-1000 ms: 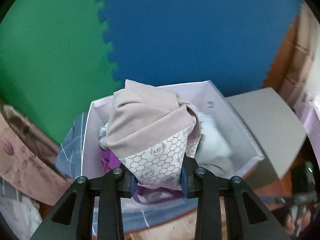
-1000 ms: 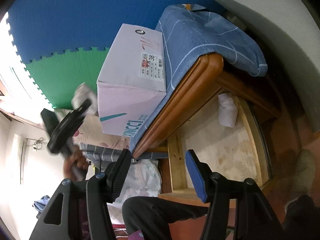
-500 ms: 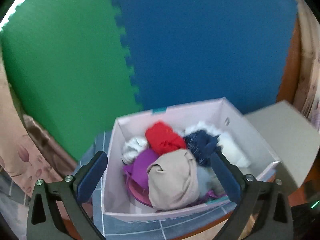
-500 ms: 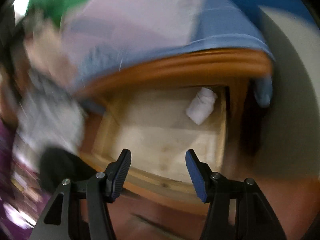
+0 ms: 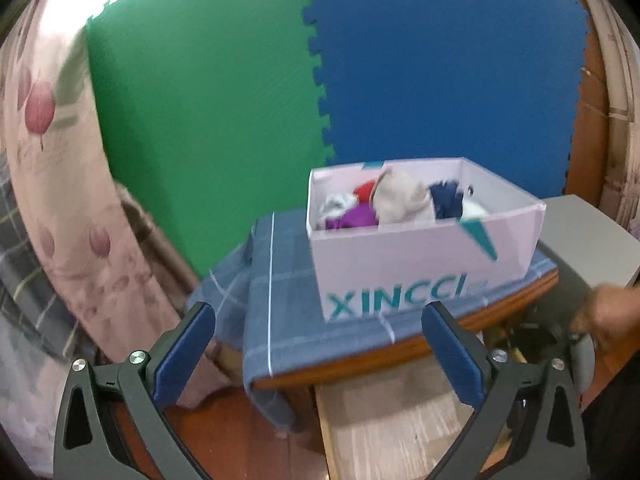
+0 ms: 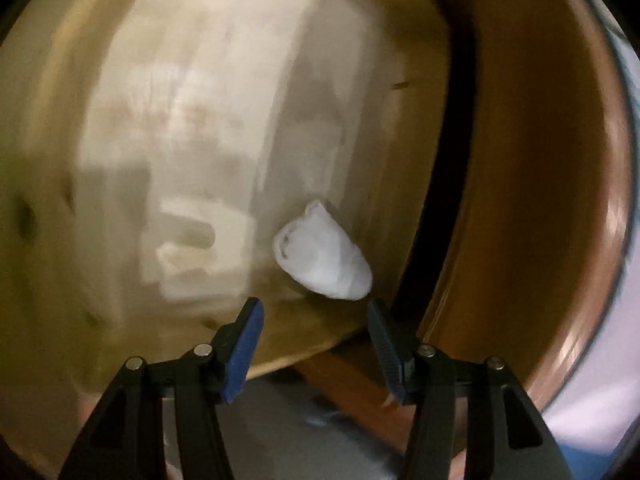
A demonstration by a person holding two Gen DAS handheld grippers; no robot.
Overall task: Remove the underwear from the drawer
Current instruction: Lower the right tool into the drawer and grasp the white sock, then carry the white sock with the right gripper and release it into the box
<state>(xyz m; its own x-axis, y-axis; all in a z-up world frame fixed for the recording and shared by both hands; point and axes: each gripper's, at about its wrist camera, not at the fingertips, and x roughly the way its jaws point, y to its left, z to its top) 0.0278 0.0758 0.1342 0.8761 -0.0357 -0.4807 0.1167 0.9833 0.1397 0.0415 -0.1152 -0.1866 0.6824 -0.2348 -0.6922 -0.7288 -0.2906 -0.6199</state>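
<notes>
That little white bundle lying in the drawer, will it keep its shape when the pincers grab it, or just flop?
The white bundle looks like soft rolled cloth, so it will probably squash between the pads and sag or unroll once lifted. It seems light for its size. It lies flat on the bare drawer floor, so it may slide a little if nudged, hardly roll.

home bedroom, floral curtain [image 5: 68, 208], wood drawer [image 6: 192, 128]

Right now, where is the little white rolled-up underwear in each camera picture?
Left wrist view: not in it; only a bare strip of the wooden drawer shows under the table.
Right wrist view: the white underwear lies on the drawer floor, just above the right gripper, nearer its right-hand jaw.
Shared landmark: the wooden drawer.
</notes>
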